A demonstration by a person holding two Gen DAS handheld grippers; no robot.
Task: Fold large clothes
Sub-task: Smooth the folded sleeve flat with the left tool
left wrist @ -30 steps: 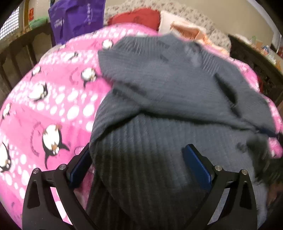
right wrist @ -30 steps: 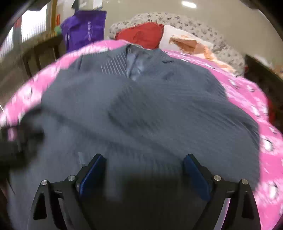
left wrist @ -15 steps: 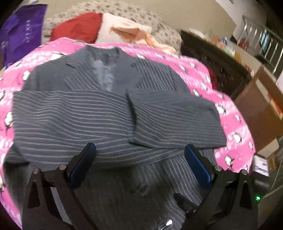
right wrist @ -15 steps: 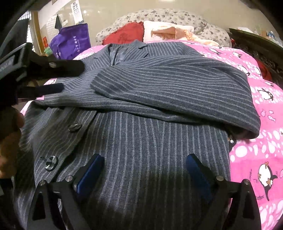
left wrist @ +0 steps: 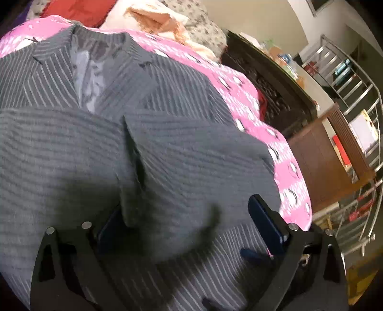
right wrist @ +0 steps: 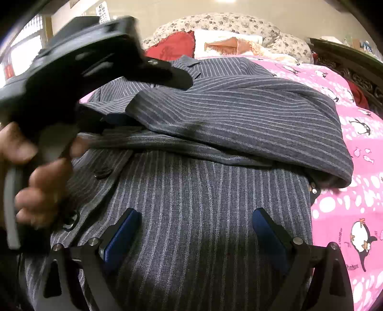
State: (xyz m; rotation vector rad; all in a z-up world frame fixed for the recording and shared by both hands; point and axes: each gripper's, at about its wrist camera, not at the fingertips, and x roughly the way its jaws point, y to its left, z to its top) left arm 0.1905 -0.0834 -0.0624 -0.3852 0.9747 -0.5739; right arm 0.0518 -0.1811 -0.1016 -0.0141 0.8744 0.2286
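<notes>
1. Pink penguin bedspread (right wrist: 359, 167) under a striped grey jacket (right wrist: 203, 203), sleeves folded across its chest.
2. Right gripper (right wrist: 195, 229) spread wide above the jacket's lower front.
3. Left gripper (left wrist: 184, 220) wide too, possibly touching a blurred sleeve (left wrist: 167, 167).

No legible writing in the bedroom

An eye chart (right wrist: 104, 12) hangs on the far wall, left; its characters are too small and blurred to read.

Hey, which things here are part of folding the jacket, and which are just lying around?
Part of the job:
striped jacket
left gripper
right gripper

Just lying around:
penguin blanket
red pillow
floral cushion
dark wooden cabinet
</notes>
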